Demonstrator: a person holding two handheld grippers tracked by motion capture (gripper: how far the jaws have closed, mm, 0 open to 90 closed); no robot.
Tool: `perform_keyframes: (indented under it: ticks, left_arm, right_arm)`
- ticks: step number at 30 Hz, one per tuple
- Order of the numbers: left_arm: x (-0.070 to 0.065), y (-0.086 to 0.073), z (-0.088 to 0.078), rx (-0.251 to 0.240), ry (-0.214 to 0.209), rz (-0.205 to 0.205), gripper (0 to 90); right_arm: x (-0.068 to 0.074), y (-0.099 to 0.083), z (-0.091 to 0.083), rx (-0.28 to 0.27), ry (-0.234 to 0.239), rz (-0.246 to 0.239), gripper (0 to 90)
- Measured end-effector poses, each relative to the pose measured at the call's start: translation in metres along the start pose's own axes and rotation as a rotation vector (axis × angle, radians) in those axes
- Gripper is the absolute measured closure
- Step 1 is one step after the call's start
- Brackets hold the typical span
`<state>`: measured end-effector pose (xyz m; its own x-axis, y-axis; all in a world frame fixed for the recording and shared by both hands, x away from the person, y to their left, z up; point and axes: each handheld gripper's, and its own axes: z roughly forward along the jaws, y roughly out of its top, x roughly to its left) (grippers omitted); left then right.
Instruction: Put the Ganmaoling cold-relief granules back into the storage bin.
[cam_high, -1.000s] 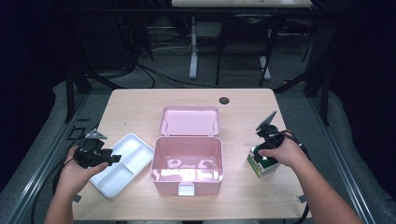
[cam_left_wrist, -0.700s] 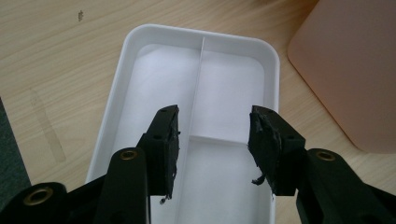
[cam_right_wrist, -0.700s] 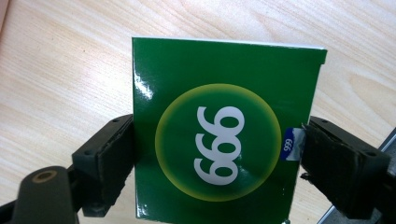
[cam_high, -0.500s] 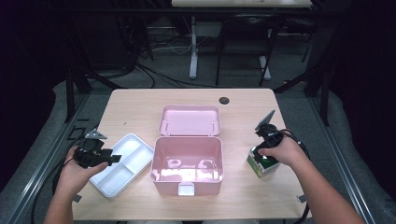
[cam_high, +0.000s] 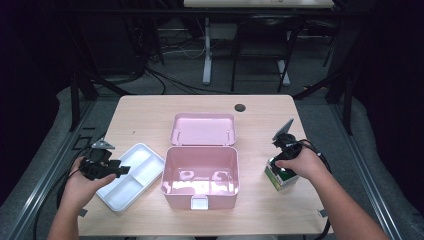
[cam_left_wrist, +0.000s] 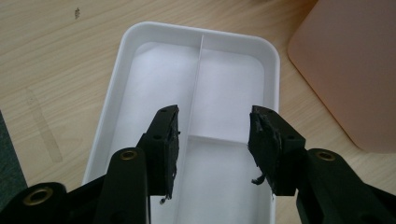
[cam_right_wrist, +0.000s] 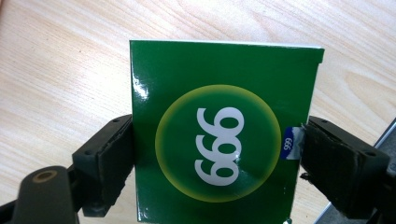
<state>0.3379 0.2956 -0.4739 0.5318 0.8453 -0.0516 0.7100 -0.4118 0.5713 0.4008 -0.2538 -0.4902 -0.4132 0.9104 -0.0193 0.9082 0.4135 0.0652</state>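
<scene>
Nothing has shifted much since a second ago: both hands sit where they were. On the wooden table stands the open pink box, its lid laid back. Left of it lies the white divided tray, with the left gripper hovering over it, jaws spread and empty. Near the table's right edge, the right gripper has its jaws on either side of the green carton, the pads pressed against its two flanks.
</scene>
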Motion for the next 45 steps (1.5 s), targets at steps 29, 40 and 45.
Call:
perform_keyframes:
  ticks: [29, 40, 45]
  left_arm:
    - [0.0, 0.0, 0.001, 0.0, 0.0, 0.001, 53.0]
    - [0.0, -0.001, 0.001, 0.002, 0.0, -0.002, 53.0]
    - [0.0, -0.001, 0.001, 0.003, 0.001, 0.0, 53.0]
  right_arm:
    - [0.008, 0.003, -0.021, -0.025, -0.008, -0.091, 16.2]
    - [0.012, 0.004, -0.035, -0.049, -0.011, -0.138, 16.3]
    - [0.016, 0.005, -0.042, -0.044, -0.013, -0.171, 16.3]
